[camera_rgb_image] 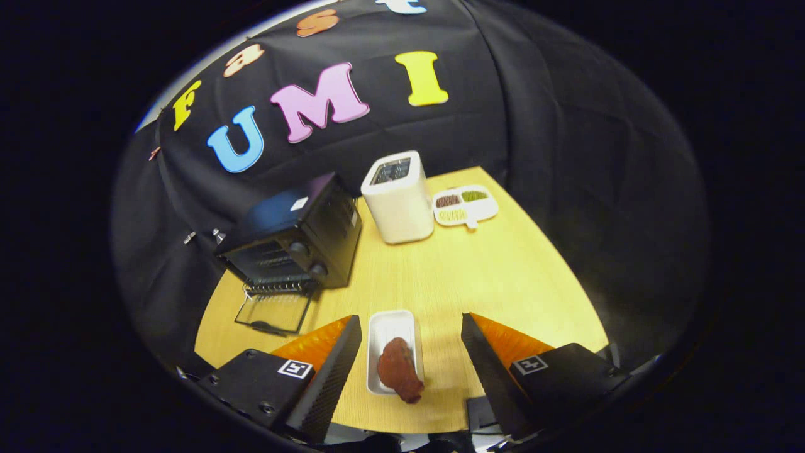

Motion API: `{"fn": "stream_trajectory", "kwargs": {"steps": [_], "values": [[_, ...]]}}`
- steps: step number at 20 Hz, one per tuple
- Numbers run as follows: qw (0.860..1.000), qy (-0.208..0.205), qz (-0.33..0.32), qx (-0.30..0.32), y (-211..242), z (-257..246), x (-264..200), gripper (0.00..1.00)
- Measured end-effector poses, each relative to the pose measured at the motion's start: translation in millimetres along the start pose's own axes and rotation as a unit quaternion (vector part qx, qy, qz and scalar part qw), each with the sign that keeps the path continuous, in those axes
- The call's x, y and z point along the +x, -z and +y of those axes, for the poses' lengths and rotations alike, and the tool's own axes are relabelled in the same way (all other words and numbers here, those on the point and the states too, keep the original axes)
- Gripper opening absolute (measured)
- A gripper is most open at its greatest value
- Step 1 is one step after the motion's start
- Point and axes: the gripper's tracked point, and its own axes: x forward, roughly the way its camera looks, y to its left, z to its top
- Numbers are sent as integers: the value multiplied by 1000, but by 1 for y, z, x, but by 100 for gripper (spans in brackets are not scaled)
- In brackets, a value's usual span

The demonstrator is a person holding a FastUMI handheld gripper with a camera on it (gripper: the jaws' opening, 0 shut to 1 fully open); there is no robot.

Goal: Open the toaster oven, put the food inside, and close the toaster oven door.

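Above the middle of the frame I see a tall white container (pixel 399 200) with rounded corners standing upright on the yellow wood-grain counter (pixel 503 277), its top a dark panel. Just right of it, close beside but whether touching I cannot tell, lies a flat white divided dish (pixel 466 206) with three compartments: one brown filling, one green, one pale yellowish. Both sit near the counter's far edge.

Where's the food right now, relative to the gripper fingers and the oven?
In the gripper view the reddish-brown food lies on a white tray between the open gripper fingers, untouched. The toaster oven, door down, stands beyond the left finger.
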Motion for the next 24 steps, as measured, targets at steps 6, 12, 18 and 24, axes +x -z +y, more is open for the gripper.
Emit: {"fn": "stream_trajectory", "kwargs": {"steps": [6,12,18,24], "values": [[992,-52,108,44,60,-12,15,97],[972,-85,187,117,93,-2,26,83],[960,-106,210,150,100,-1,33,53],[951,-113,218,188,99,-7,40,23]]}}
